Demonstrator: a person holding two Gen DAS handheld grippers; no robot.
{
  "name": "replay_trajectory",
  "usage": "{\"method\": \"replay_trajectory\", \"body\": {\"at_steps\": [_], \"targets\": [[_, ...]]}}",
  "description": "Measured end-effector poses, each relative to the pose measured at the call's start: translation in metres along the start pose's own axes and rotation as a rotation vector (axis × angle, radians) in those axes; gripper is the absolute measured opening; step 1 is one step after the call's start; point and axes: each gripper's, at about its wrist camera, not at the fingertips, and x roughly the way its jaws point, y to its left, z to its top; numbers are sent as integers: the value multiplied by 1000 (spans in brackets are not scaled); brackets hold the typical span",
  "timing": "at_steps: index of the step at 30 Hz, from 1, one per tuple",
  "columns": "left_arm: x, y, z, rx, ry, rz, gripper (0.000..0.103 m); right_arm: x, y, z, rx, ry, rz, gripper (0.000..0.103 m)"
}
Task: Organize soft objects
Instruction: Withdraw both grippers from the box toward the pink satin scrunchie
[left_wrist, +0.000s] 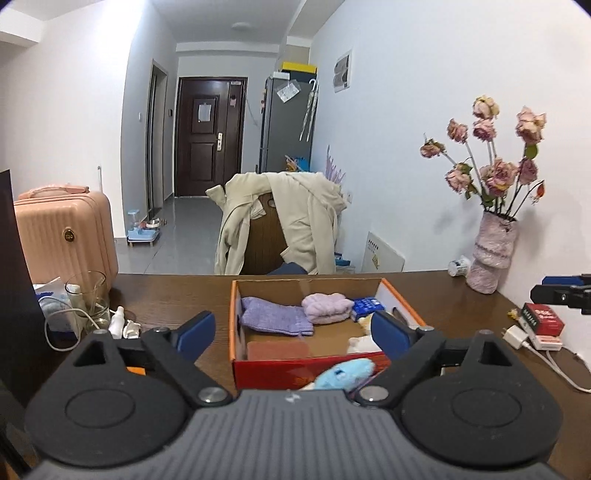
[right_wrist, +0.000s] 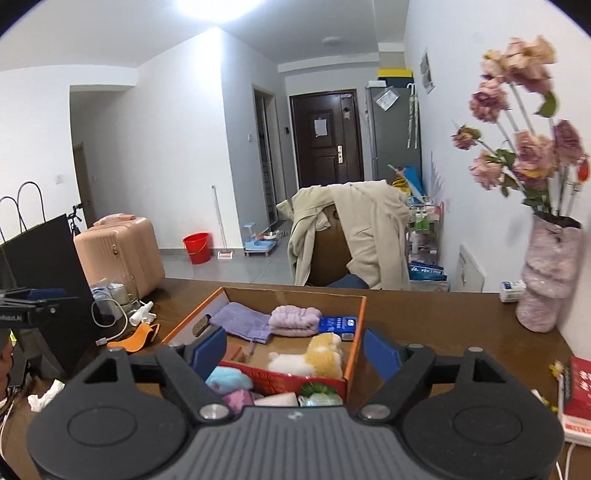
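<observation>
An open cardboard box with red-orange walls stands on the brown table. In it lie a purple knit cloth, a folded pink towel, a blue pack, a reddish cloth and a white-and-yellow plush toy. In front of the box sit a light blue plush, a pink soft item and a green one. My left gripper hangs open above the box's near side, holding nothing. My right gripper is open and empty too, also before the box.
A pink vase of dried roses stands at the table's right rear. A red book and a white charger lie at the right. A glass jar, small bottles and a black bag crowd the left. A chair with a beige coat stands behind.
</observation>
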Motion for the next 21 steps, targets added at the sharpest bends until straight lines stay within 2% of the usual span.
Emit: {"method": "replay_trajectory", "body": {"at_steps": [4, 9, 14, 16, 18, 21], "targets": [[-19, -15, -21, -1, -37, 4, 98, -26, 1, -21, -35, -56, 6, 87], [-45, -35, -77, 4, -58, 9, 101, -47, 11, -75, -99, -77, 3, 88], [-68, -49, -144, -16, -32, 18, 103, -60, 14, -142, -83, -39, 33, 88], [-68, -49, -166, 11, -9, 7, 103, -63, 14, -162, -88, -24, 51, 88], [-59, -48, -179, 29, 33, 22, 103, -61, 14, -178, -88, 3, 80, 88], [-46, -41, -187, -9, 72, 50, 103, -51, 9, -187, -69, 55, 83, 87]]}}
